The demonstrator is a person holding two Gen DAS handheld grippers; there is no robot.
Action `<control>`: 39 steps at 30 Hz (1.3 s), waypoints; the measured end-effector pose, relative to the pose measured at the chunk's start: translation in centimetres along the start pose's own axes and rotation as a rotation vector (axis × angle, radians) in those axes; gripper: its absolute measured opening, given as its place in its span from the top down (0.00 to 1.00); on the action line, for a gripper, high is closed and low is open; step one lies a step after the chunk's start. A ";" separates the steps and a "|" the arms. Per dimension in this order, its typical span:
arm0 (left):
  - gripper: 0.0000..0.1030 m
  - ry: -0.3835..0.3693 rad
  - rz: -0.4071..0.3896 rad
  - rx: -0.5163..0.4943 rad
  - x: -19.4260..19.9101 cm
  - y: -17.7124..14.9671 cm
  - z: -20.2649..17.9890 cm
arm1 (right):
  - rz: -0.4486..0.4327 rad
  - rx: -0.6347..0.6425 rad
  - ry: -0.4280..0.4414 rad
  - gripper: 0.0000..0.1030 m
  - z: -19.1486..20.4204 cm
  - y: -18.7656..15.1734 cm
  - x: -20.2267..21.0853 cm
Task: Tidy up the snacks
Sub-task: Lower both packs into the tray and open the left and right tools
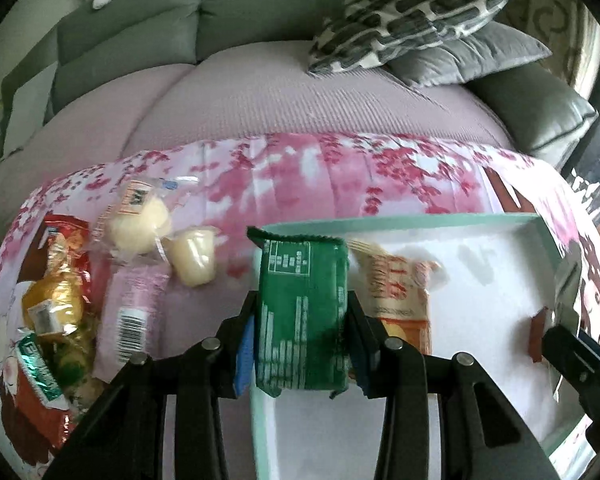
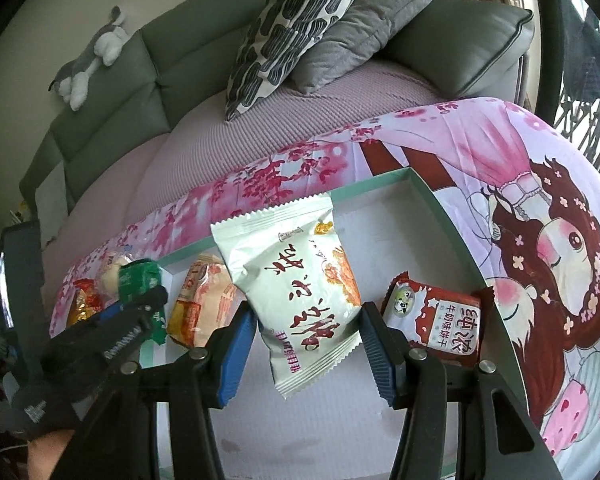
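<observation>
My left gripper [image 1: 302, 312] is shut on a green snack packet [image 1: 302, 304] and holds it over the left edge of a mint-rimmed white tray [image 1: 400, 222]. In the right wrist view this gripper and the green packet [image 2: 138, 280] are at the tray's left end. My right gripper [image 2: 306, 340] holds a large silver-white snack bag [image 2: 296, 280] between its blue pads above the tray [image 2: 384, 182]. An orange-white packet [image 2: 200, 300] and a dark red biscuit packet [image 2: 436, 314] lie in the tray. The orange-white packet [image 1: 400, 292] lies just right of the green one.
Loose snacks lie left of the tray on a pink floral cloth [image 1: 300, 168]: a white bun in clear wrap [image 1: 138, 220], a jelly cup [image 1: 192, 256], a pink packet [image 1: 134, 312], a gold-wrapped item [image 1: 56, 304], red packets [image 1: 66, 236]. A sofa with cushions [image 2: 292, 36] stands behind.
</observation>
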State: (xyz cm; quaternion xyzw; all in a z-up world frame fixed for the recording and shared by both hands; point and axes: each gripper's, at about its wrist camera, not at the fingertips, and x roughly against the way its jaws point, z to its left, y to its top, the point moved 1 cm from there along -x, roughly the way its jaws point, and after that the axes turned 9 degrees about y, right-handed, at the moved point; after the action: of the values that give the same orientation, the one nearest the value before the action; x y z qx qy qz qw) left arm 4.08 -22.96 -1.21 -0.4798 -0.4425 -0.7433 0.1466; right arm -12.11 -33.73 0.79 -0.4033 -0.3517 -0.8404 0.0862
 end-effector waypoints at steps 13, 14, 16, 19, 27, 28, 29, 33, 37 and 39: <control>0.60 -0.029 -0.023 -0.057 0.7 -0.4 -1.9 | 0.023 -0.004 -0.020 0.45 0.0 -0.1 -0.9; 0.60 -0.028 -0.022 -0.058 0.6 -0.4 -1.9 | 0.026 -0.004 -0.022 0.45 0.0 -0.1 -1.0; 0.60 -0.026 -0.019 -0.057 0.4 -0.4 -1.9 | 0.032 -0.002 -0.028 0.45 0.0 -0.1 -1.1; 0.60 -0.030 -0.018 -0.052 0.2 -0.4 -1.8 | 0.046 -0.002 -0.034 0.44 0.0 -0.1 -1.4; 0.60 -0.032 -0.021 -0.049 0.1 -0.6 -1.7 | 0.076 0.011 -0.052 0.44 -0.2 -0.5 -2.2; 0.60 -0.032 -0.019 -0.047 0.0 -0.6 -1.7 | 0.079 0.012 -0.054 0.43 -0.2 -0.5 -2.3; 0.60 -0.031 -0.016 -0.045 0.0 -0.6 -1.6 | 0.082 0.014 -0.056 0.43 -0.2 -0.6 -2.3; 0.51 -0.037 0.005 -0.024 -0.5 -0.6 -1.2 | 0.088 0.018 -0.076 0.39 -0.2 -0.6 -2.5; 0.48 -0.040 0.012 -0.016 -0.6 -0.6 -1.0 | 0.089 0.011 -0.089 0.35 -0.3 -0.6 -2.4; 0.41 -0.050 0.021 -0.006 -0.7 -0.6 -0.8 | 0.088 0.003 -0.084 0.34 -0.4 -0.6 -2.4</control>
State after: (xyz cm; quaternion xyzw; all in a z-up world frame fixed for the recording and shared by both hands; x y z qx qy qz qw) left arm 3.56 -23.38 -2.27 -0.5033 -0.4389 -0.7307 0.1417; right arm -11.04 -33.93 -1.45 -0.4533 -0.3381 -0.8175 0.1090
